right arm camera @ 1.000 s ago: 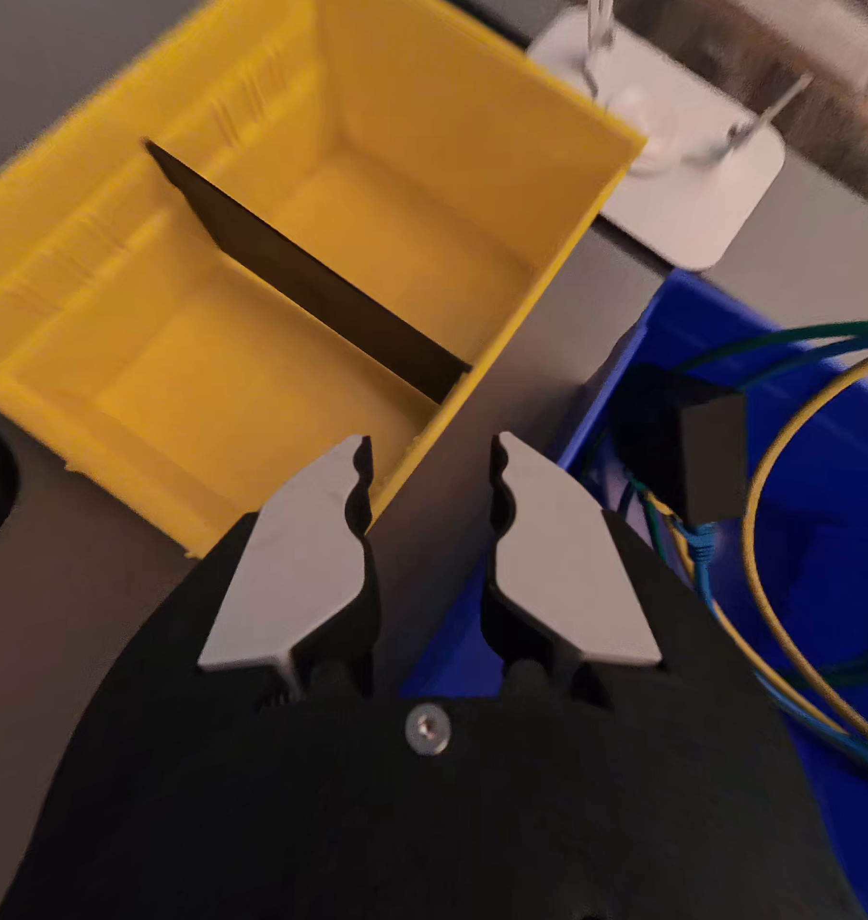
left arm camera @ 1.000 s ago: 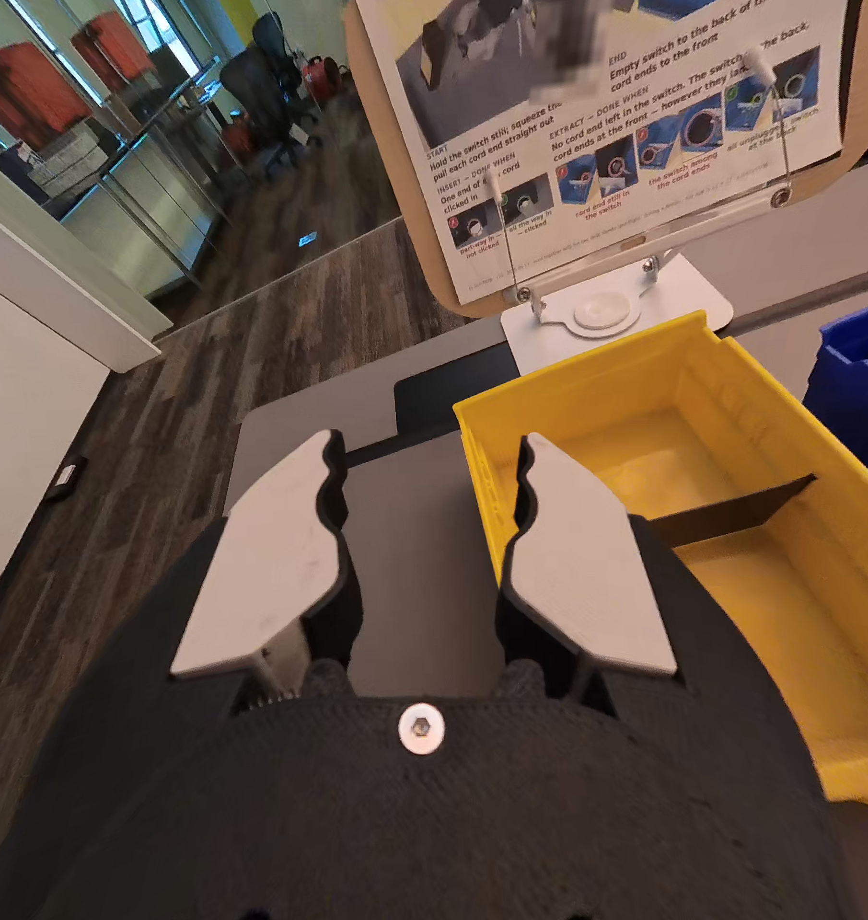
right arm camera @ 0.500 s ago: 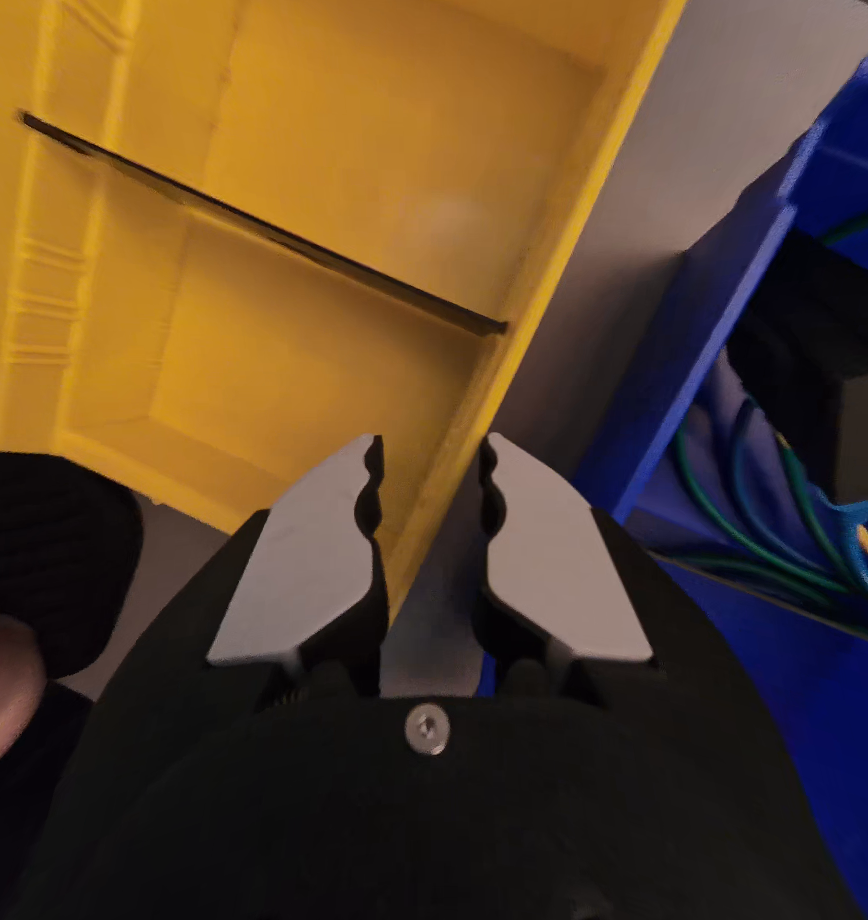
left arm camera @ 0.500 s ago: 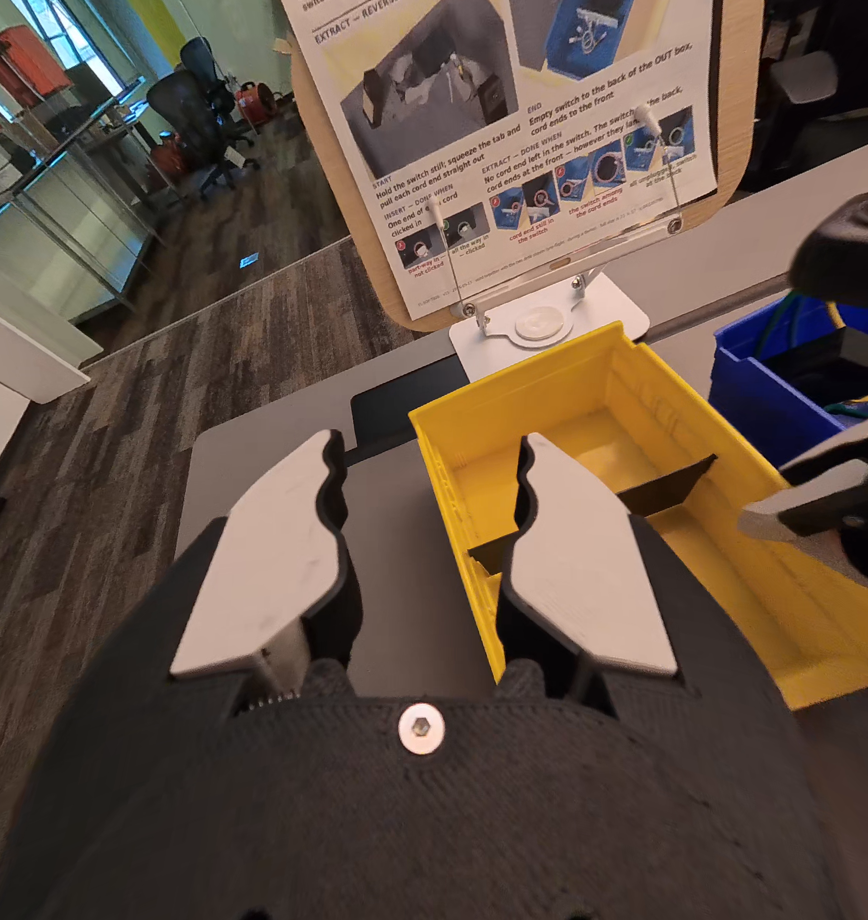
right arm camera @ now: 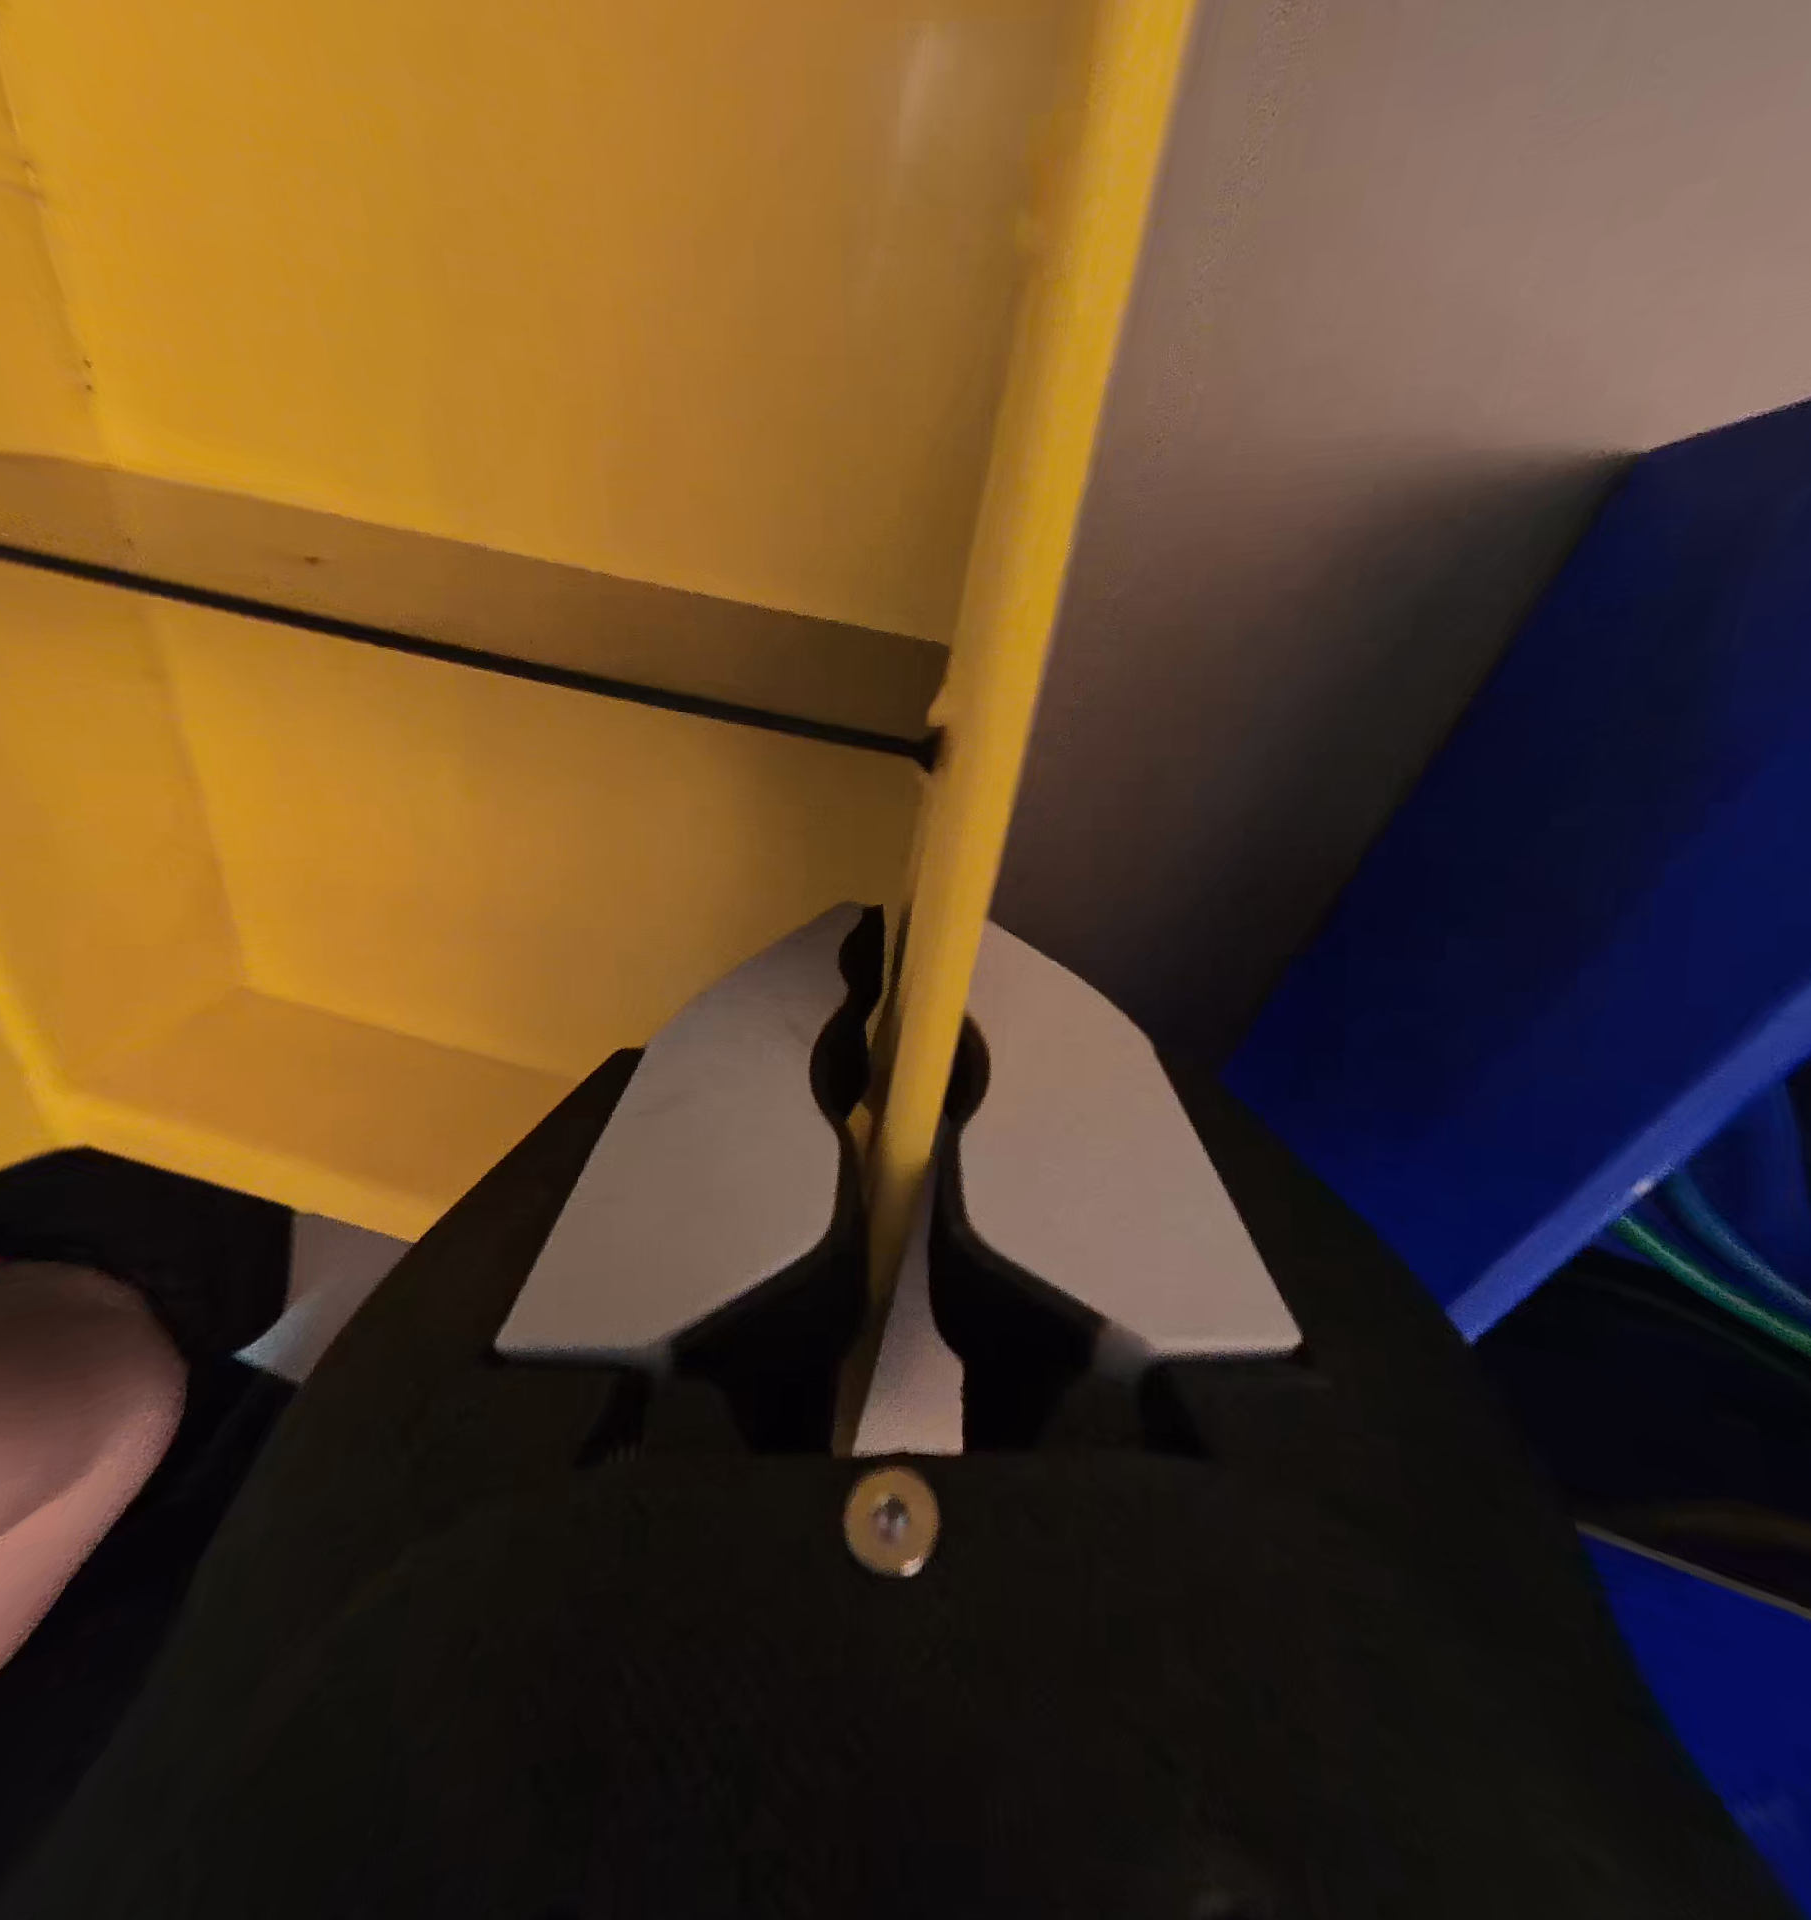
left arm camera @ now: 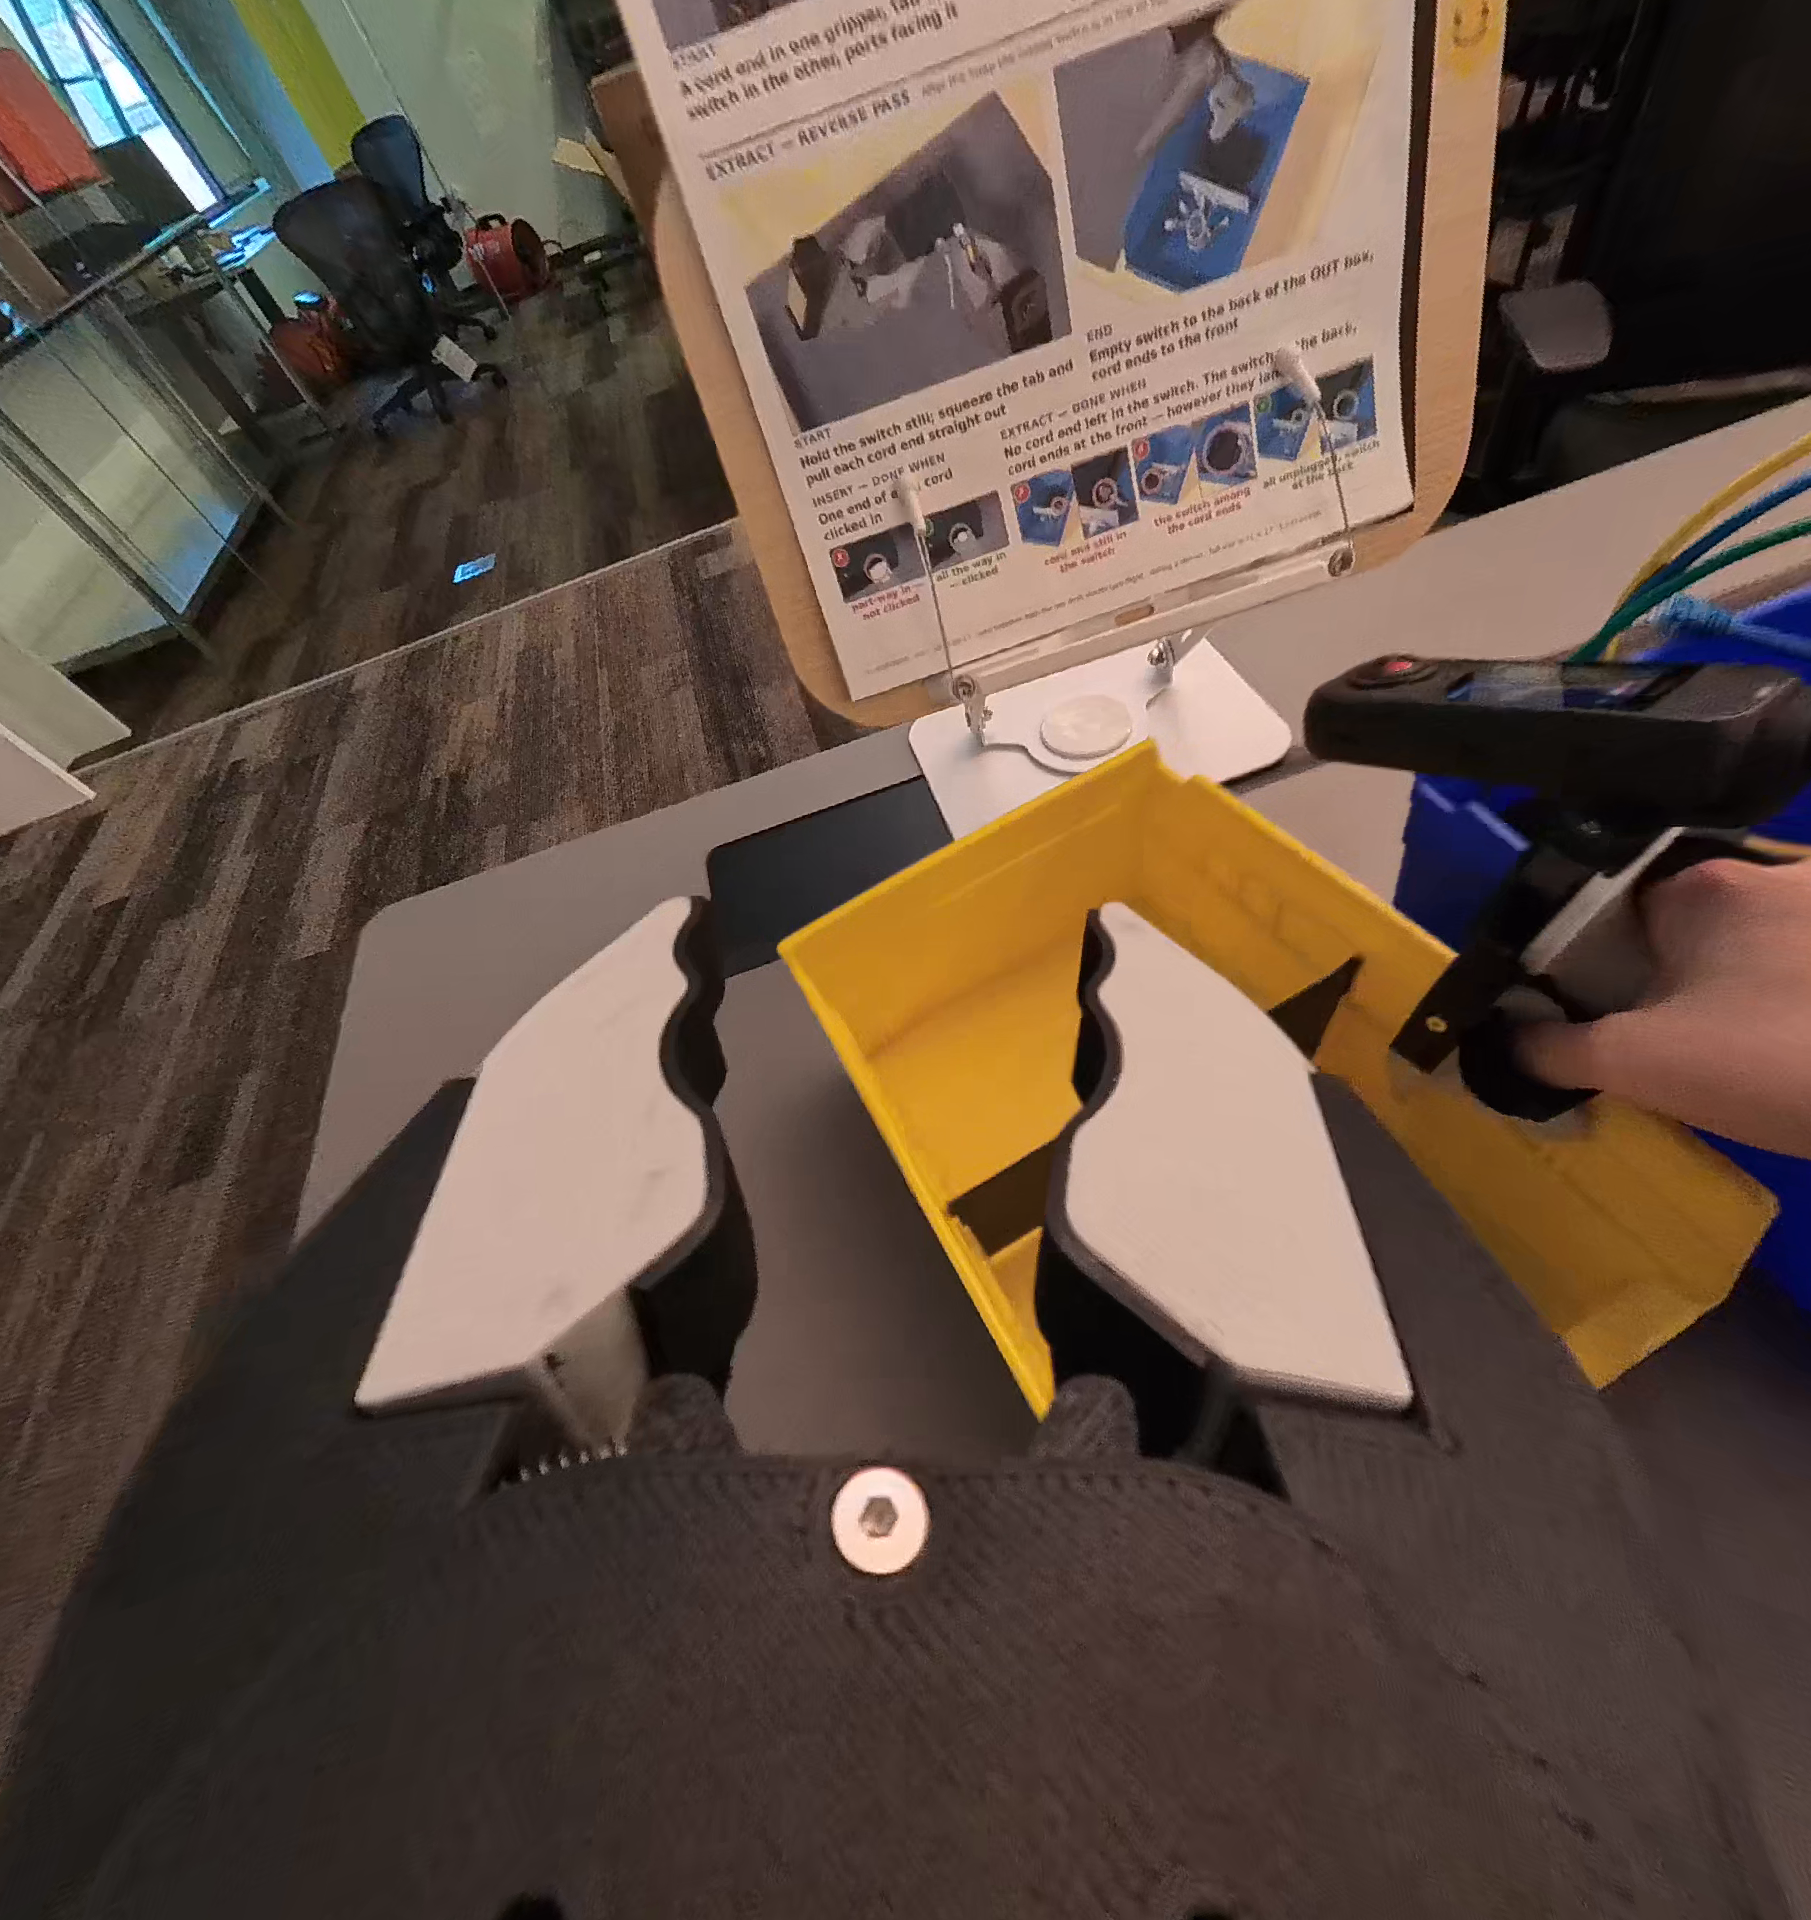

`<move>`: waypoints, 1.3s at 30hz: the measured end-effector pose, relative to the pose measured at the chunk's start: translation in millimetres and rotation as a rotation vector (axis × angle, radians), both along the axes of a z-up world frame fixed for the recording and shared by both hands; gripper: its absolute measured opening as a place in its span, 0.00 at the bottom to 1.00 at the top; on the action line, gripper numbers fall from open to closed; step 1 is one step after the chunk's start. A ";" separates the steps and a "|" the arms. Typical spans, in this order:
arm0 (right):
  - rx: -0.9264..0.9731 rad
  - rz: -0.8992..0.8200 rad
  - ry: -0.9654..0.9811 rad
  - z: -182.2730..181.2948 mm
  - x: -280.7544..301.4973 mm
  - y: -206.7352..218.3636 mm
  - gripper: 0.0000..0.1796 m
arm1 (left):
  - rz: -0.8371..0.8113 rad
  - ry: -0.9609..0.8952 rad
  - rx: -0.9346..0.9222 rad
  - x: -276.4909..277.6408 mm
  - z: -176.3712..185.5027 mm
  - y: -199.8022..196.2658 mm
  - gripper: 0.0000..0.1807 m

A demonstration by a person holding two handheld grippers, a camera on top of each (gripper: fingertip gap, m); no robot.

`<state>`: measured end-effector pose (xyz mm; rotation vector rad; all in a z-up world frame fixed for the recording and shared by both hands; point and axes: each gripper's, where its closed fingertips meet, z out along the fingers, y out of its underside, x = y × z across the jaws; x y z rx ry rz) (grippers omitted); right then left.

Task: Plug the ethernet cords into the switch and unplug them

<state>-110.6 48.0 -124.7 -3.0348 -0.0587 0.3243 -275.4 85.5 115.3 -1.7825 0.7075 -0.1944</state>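
We cannot see the switch in either view. The blue bin (left arm camera: 1441, 862) is cut off by the right edge in the left wrist view, half hidden behind the right gripper (right arm camera: 916, 1049) and the hand (left arm camera: 1711, 997) holding it. The cords (left arm camera: 1732, 530) run off that same edge, so their ends stay hidden. Our left gripper's right finger (left arm camera: 1192, 1143) covers the middle of the yellow bin's (left arm camera: 880, 1018) black divider (left arm camera: 1316, 1008). In the right wrist view the bin's near wall disappears between the pinching fingers.

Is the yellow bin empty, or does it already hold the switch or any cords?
Empty as far as visible: both compartments of the yellow bin show bare floor either side of the black divider. The left gripper hides part of the near compartment.
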 end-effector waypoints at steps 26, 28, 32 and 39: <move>0.399 -0.416 -0.034 277.8 390.5 -187.4 0.04 | -0.487 -0.087 -0.602 219.8 -134.9 -104.7 0.48; 0.356 -0.504 -0.096 235.4 430.4 -215.2 0.04 | -0.477 -0.035 -0.652 225.9 -152.7 -103.7 0.48; 0.166 -0.593 -0.163 146.7 470.4 -259.9 0.04 | -0.466 0.109 -0.704 235.4 -189.0 -104.5 0.44; -0.090 -0.484 -0.119 38.4 439.1 -261.4 0.04 | -0.556 0.276 -0.821 224.5 -203.8 -111.1 0.30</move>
